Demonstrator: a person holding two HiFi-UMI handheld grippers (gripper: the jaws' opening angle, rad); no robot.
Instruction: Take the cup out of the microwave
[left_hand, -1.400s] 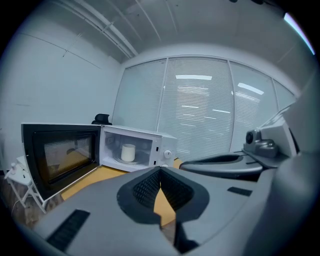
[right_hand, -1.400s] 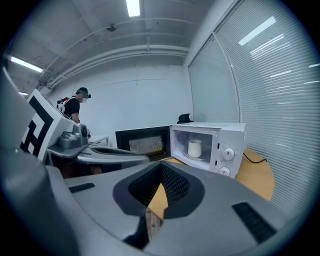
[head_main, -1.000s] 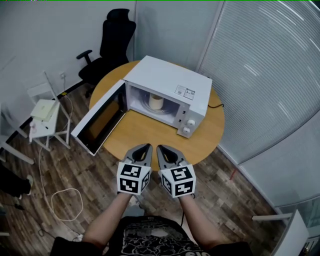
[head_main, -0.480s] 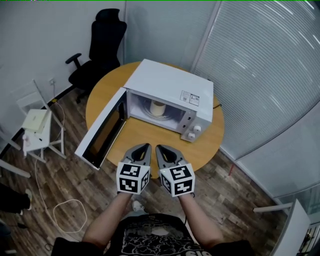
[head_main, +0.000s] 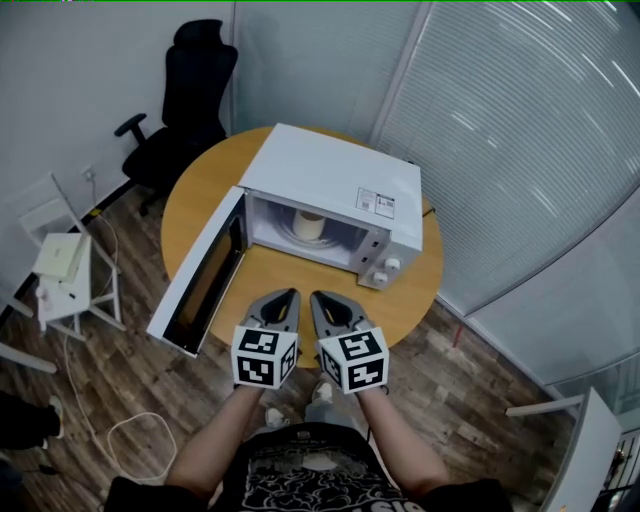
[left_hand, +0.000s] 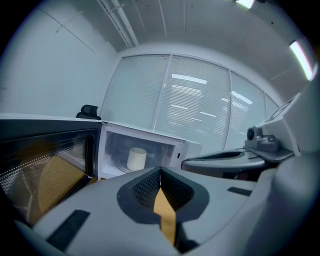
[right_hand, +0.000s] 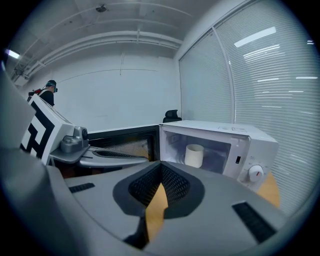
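We hold both grippers low in the centre of the head view, side by side over the near edge of the round wooden table (head_main: 300, 282). The left gripper (head_main: 289, 295) has its jaws pressed together with nothing between them. The right gripper (head_main: 318, 297) is likewise clenched and empty; each gripper view shows only a sliver of tabletop beneath the meeting tips.

Both point toward the white microwave (head_main: 340, 180) in the upper middle of the frame, its door (head_main: 198, 278) swung wide to the left. The cup (head_main: 310, 226) — pale and cylindrical — stands inside the open cavity, well apart from both grippers. It is upright, its long axis vertical and its mouth toward the cavity ceiling. It seems to rest on a glass turntable (left_hand: 120, 166) — the views are too hazy there for us to be sure.
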